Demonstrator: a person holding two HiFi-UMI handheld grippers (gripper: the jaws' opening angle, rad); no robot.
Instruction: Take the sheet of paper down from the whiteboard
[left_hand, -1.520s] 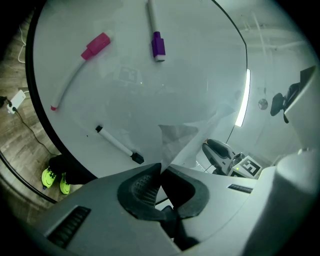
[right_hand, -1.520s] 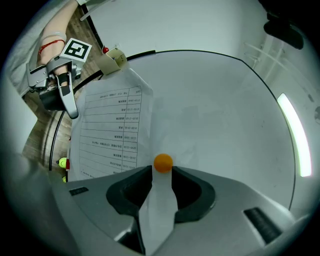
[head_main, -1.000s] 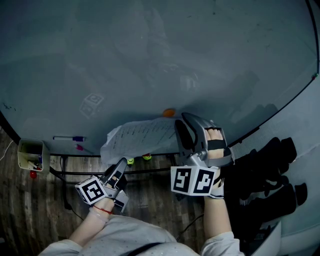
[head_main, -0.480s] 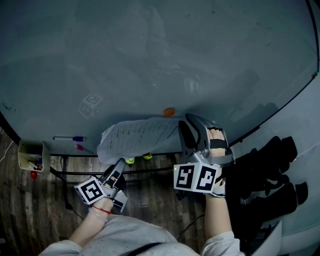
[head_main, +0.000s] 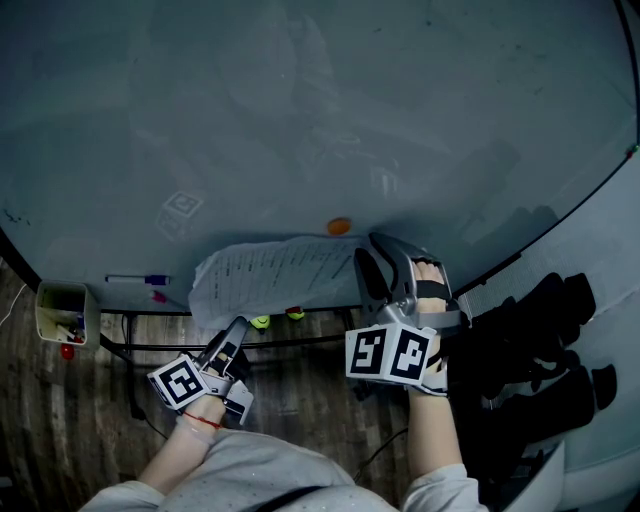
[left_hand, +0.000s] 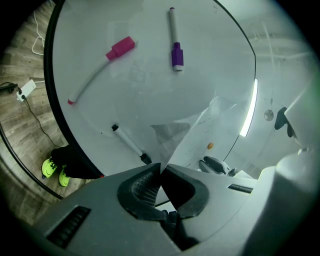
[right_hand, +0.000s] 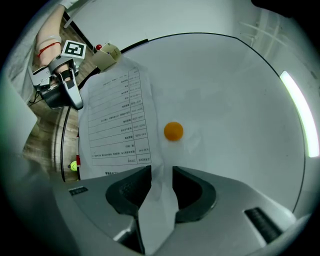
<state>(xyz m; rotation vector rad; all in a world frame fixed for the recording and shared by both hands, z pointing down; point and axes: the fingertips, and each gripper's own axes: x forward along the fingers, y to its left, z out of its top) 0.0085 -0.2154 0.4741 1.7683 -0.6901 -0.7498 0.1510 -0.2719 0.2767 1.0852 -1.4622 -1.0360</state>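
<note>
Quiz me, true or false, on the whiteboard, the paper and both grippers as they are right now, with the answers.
1. An orange magnet sits on the whiteboard. True.
2. The left gripper is wide open. False: it is shut on the sheet of paper.
3. The right gripper grips the magnet. False: its jaws stand apart, having just been opening, with the paper's edge between them.
4. A purple-capped marker is on the whiteboard. True.
</note>
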